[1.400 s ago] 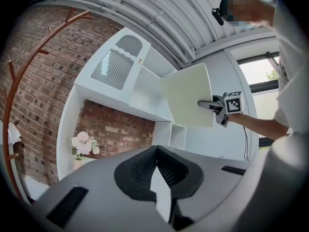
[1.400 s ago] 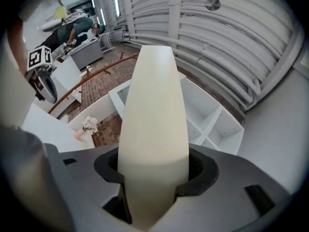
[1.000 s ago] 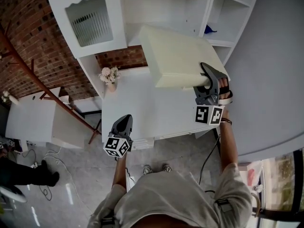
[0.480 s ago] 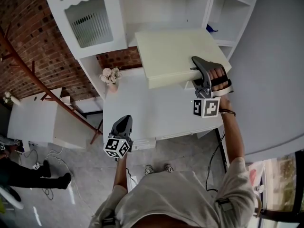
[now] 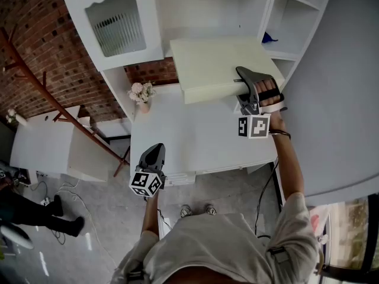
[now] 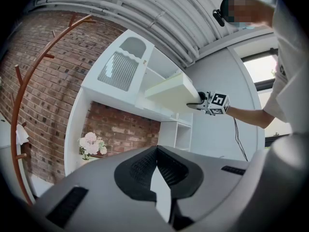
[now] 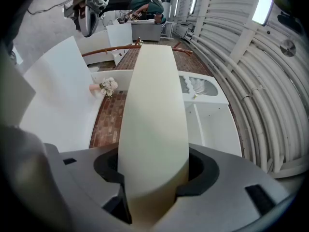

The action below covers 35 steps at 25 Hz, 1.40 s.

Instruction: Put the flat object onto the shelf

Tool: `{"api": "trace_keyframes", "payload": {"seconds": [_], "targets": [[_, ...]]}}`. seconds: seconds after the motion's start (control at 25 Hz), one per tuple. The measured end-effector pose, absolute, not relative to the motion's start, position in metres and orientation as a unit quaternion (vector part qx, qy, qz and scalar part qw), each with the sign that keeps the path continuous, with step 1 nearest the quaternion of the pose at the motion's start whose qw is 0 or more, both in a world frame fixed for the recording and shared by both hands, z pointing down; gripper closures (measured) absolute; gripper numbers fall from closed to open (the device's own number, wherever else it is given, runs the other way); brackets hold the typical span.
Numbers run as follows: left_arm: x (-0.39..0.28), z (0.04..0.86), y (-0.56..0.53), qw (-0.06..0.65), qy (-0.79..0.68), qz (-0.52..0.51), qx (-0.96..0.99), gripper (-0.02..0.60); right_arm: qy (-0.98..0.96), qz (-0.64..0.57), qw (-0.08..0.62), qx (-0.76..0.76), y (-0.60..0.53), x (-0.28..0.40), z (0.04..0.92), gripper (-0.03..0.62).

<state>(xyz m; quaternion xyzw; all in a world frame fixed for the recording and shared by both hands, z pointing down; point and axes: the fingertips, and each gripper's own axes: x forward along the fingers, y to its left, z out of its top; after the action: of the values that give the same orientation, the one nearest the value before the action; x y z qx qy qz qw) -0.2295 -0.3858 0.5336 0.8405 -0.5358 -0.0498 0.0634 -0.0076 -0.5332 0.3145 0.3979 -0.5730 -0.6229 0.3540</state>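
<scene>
**Auditor:** Where was the cream panel (image 5: pixel 216 67)?

**Inspector:** At one o'clock in the head view, held roughly level above the white desk (image 5: pixel 189 138). Its far edge stood at the open bay of the shelf unit (image 5: pixel 207 7); contact there could not be confirmed.

**Auditor:** And the tongs?

**Inspector:** The right gripper (image 5: pixel 241 86) was clamped on the panel's right edge. The left gripper (image 5: pixel 155 151), at seven o'clock, had its jaws together with nothing between them.

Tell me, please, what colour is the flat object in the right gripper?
The flat object is plain pale cream, clearest in the right gripper view.
</scene>
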Motion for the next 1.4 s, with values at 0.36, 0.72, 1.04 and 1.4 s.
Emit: {"api": "trace_keyframes", "payload": {"seconds": [0.36, 0.72, 1.04, 1.4], "targets": [[-0.246, 0.538, -0.382, 0.067, -0.552, -0.049, 0.83, 0.569, -0.584, -0.609, 0.366, 0.391, -0.573, -0.02, 0.33, 0.327], [-0.252, 0.54, -0.378, 0.072, -0.559, -0.048, 0.824, 0.569, -0.589, -0.605, 0.374, 0.384, -0.599, -0.032, 0.341, 0.326], [-0.249, 0.538, -0.379, 0.07, -0.56, -0.048, 0.824, 0.569, -0.585, -0.602, 0.379, 0.389, -0.625, -0.035, 0.344, 0.321], [-0.249, 0.538, -0.38, 0.072, -0.563, -0.047, 0.822, 0.569, -0.587, -0.585, 0.394, 0.397, -0.653, -0.04, 0.345, 0.318]]}}
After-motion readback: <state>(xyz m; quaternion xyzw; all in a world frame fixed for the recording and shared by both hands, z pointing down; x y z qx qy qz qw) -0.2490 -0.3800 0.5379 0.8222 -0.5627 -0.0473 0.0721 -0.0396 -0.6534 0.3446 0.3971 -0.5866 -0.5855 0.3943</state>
